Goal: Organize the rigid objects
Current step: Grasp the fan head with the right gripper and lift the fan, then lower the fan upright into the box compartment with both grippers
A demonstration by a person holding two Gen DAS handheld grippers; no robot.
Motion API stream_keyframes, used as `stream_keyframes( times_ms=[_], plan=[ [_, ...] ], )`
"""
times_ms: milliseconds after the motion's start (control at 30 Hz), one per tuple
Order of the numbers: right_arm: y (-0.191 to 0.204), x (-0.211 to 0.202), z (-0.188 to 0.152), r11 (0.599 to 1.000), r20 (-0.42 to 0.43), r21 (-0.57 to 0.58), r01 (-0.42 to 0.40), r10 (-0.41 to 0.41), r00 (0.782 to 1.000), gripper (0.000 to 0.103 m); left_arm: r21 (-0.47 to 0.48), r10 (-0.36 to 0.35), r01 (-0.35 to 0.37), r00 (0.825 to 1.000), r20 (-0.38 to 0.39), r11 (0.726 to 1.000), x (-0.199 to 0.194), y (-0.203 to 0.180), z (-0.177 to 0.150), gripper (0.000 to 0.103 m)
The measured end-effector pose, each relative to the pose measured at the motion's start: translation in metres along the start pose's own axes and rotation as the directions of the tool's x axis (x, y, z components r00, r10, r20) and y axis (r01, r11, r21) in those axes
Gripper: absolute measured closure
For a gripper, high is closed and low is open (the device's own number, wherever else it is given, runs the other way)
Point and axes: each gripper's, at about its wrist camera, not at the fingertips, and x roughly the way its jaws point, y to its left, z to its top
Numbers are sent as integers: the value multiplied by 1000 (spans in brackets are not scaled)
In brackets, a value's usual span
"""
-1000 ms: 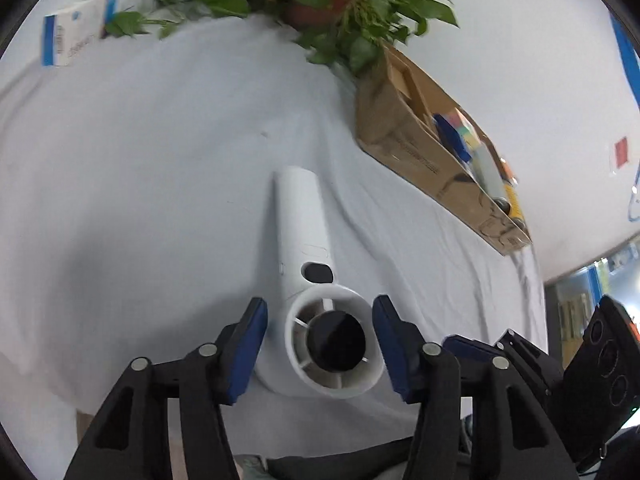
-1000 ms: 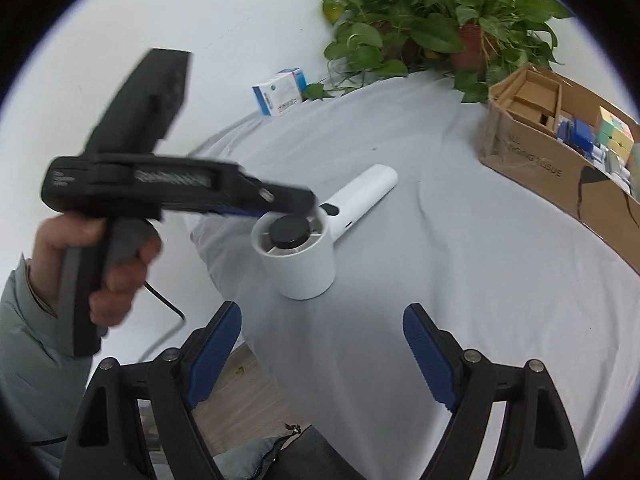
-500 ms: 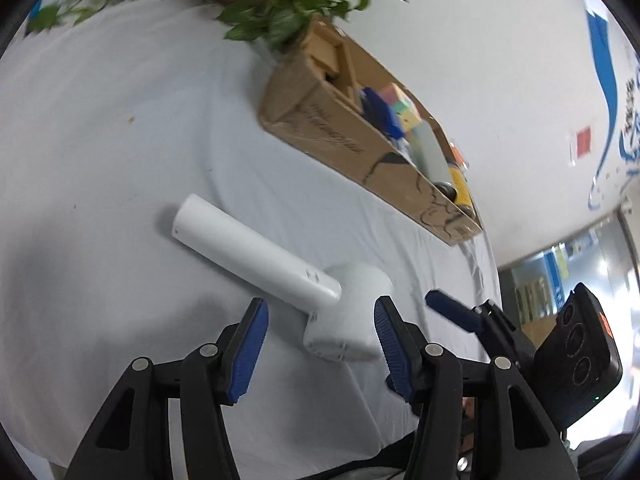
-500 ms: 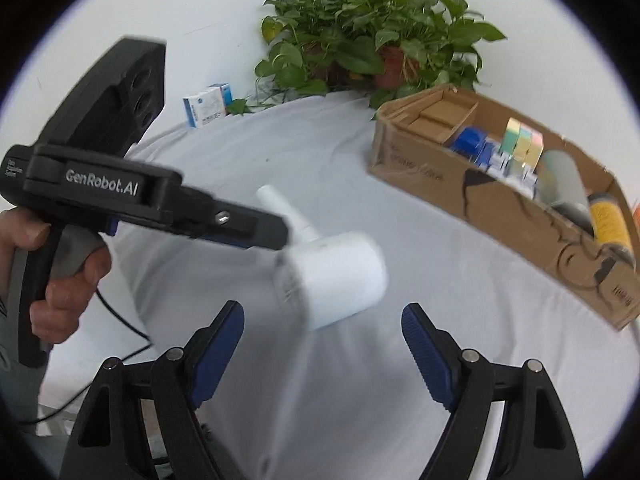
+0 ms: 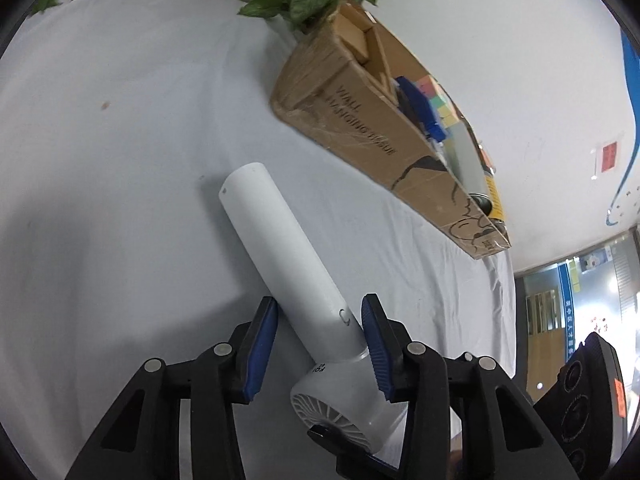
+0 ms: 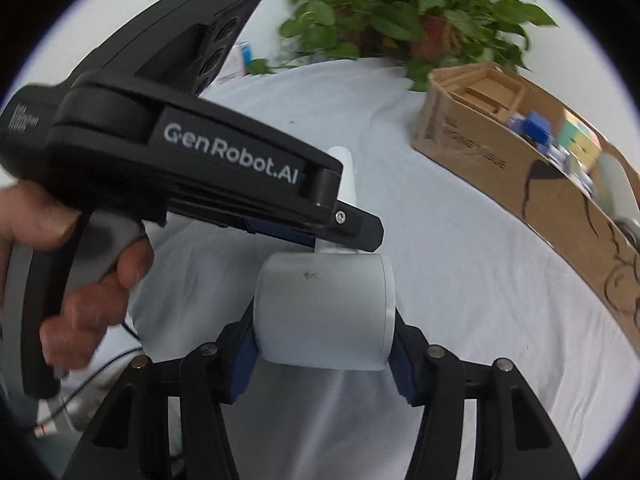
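Observation:
A white handheld fan with a long handle and a round head is held over the table's near edge. My left gripper has its blue pads on either side of the handle near the head, touching it. My right gripper is shut on the fan's round head. The left gripper's black body crosses the right wrist view above the fan. A cardboard box holding several small items stands at the right; it also shows in the right wrist view.
A potted plant stands at the far edge behind the box. A small blue-and-white box sits far left. The table is covered with a white cloth; its near edge is just below the grippers.
The fan was lying on the cloth with both grippers open. Now the right gripper has closed on its head and the left gripper has closed around its handle.

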Motion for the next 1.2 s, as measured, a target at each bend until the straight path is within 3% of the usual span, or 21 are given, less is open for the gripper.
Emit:
stream_keyframes(
  times_ms=[67, 367, 600, 733, 867, 967, 1133, 1200],
  plan=[
    [-5, -9, 7, 997, 16, 75, 13, -14, 1000, 48, 29, -14, 13, 1000, 4, 999, -6, -13, 9, 62],
    [-36, -48, 52, 972, 163, 203, 116, -151, 975, 48, 204, -45, 34, 998, 49, 978, -20, -84, 80, 64],
    [-81, -49, 122, 941, 213, 306, 141, -212, 954, 48, 343, -39, 26, 999, 30, 939, -15, -134, 190, 65],
    [-119, -32, 172, 912, 192, 386, 138, -225, 955, 48, 348, -47, 55, 998, -33, 936, 14, -138, 266, 65],
    [-149, 0, 198, 885, 123, 447, 127, -202, 972, 48, 334, -29, 62, 994, -103, 941, 59, -120, 314, 65],
    [-174, 36, 211, 857, 48, 505, 100, -144, 988, 48, 300, -16, 62, 988, -154, 952, 89, -98, 331, 65],
    [-184, 66, 213, 843, -22, 533, 76, -76, 997, 45, 305, -7, 64, 982, -186, 950, 107, -80, 339, 68],
    [-181, 69, 210, 856, -28, 514, 59, -53, 998, 42, 337, 20, 42, 984, -179, 941, 108, -80, 338, 80]
  ],
)
